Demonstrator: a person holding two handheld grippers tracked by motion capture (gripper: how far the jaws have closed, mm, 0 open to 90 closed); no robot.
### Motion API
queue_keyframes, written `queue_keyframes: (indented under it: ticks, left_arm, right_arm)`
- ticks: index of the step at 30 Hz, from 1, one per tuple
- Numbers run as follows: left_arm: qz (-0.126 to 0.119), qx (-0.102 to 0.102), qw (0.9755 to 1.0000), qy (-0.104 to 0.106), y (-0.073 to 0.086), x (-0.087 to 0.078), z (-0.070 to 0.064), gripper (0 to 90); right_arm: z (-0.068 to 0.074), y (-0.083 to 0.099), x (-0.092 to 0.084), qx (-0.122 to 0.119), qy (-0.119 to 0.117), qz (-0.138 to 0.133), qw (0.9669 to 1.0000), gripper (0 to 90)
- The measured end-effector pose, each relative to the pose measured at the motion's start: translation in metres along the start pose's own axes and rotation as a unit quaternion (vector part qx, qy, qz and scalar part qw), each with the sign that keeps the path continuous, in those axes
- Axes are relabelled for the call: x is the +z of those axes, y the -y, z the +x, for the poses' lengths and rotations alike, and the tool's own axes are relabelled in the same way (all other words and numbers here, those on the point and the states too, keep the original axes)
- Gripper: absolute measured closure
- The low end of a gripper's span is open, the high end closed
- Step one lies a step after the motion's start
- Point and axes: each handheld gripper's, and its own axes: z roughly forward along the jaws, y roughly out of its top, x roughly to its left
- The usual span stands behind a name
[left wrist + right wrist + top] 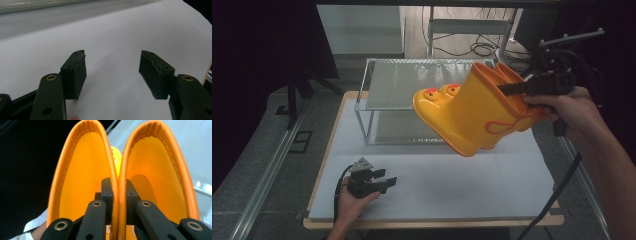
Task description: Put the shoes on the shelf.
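White-topped bench [472, 195] under dim light, dark room all round. Pair of yellow rubber boots [472, 112] lifted clear of the bench, tilted, in front of the glass shelf rack [384, 95] at the far edge. Right hand-held gripper [117, 195] clamped on the two touching boot cuffs. Left hand-held gripper [384, 181] low near the front left corner, jaws wide, holding nothing.

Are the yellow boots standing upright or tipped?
Tipped: the yellow boots hang in the air from the right gripper, toes pointing left, soles off the table.
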Motion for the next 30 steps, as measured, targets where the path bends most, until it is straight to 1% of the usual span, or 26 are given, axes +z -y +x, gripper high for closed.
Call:
queue_keyframes:
  ticks: [1, 2, 3, 4, 5, 8, 9, 10, 11, 14, 17, 18, 20, 22, 23, 30]
  left_arm:
    - [0.001, 0.002, 1.0000, 0.001, 0.000, 0.000, 0.000, 38.4]
    - [0.001, 0.002, 1.0000, 0.001, 0.000, 0.000, 0.000, 38.5]
    - [0.001, 0.002, 1.0000, 0.002, -0.001, 0.000, 0.000, 38.4]
    - [0.001, 0.002, 1.0000, 0.002, -0.001, 0.000, 0.000, 38.4]
    - [0.000, 0.002, 1.0000, 0.002, -0.002, -0.001, -0.001, 38.4]
    - [-0.002, 0.001, 1.0000, 0.002, -0.002, -0.002, -0.001, 38.4]
    - [-0.003, 0.001, 1.0000, 0.002, -0.002, -0.002, 0.000, 38.4]
    - [-0.003, 0.002, 1.0000, 0.001, -0.002, -0.003, 0.000, 38.4]
    - [-0.003, 0.002, 1.0000, 0.002, -0.002, -0.003, 0.000, 38.4]
    - [-0.004, 0.002, 1.0000, 0.002, -0.002, -0.004, 0.002, 38.4]
    - [-0.003, 0.001, 1.0000, 0.001, -0.002, -0.004, 0.003, 38.4]
    - [-0.003, 0.001, 1.0000, 0.000, -0.002, -0.004, 0.004, 38.4]
    - [-0.003, 0.001, 1.0000, 0.000, -0.002, -0.005, 0.005, 38.4]
    - [-0.004, 0.000, 1.0000, 0.000, -0.002, -0.005, 0.005, 38.4]
    - [-0.004, 0.000, 1.0000, 0.000, -0.002, -0.005, 0.005, 38.4]
    - [-0.003, 0.001, 1.0000, 0.001, -0.002, -0.005, 0.003, 38.4]
  right_arm:
    - [-0.003, -0.004, 0.002, 0.003, -0.001, -0.005, 1.0000, 82.8]
    - [-0.003, -0.004, 0.002, 0.003, -0.001, -0.005, 1.0000, 82.8]
    - [-0.010, -0.013, 0.007, 0.006, 0.000, -0.012, 0.9999, 82.8]
    - [-0.010, -0.013, 0.007, 0.006, 0.000, -0.012, 0.9999, 82.8]
    - [-0.016, -0.022, 0.013, 0.010, 0.002, -0.019, 0.9998, 82.8]
    - [-0.027, -0.039, 0.023, 0.016, 0.013, -0.023, 0.9995, 82.7]
    - [-0.031, -0.043, 0.026, 0.018, 0.012, -0.023, 0.9995, 82.7]
    - [-0.036, -0.051, 0.031, 0.022, 0.020, -0.025, 0.9992, 82.7]
    - [-0.041, -0.056, 0.036, 0.026, 0.019, -0.026, 0.9991, 82.7]
    - [-0.053, -0.069, 0.050, 0.033, 0.028, -0.032, 0.9986, 82.7]
    - [-0.059, -0.077, 0.058, 0.033, 0.034, -0.034, 0.9983, 82.7]
    - [-0.064, -0.085, 0.065, 0.036, 0.039, -0.036, 0.9979, 82.7]
    - [-0.066, -0.088, 0.068, 0.038, 0.039, -0.038, 0.9978, 82.6]
    - [-0.073, -0.094, 0.075, 0.049, 0.038, -0.045, 0.9971, 82.7]
    - [-0.074, -0.095, 0.077, 0.050, 0.038, -0.045, 0.9970, 82.7]
    - [-0.076, -0.096, 0.085, 0.050, 0.051, -0.041, 0.9966, 82.7]
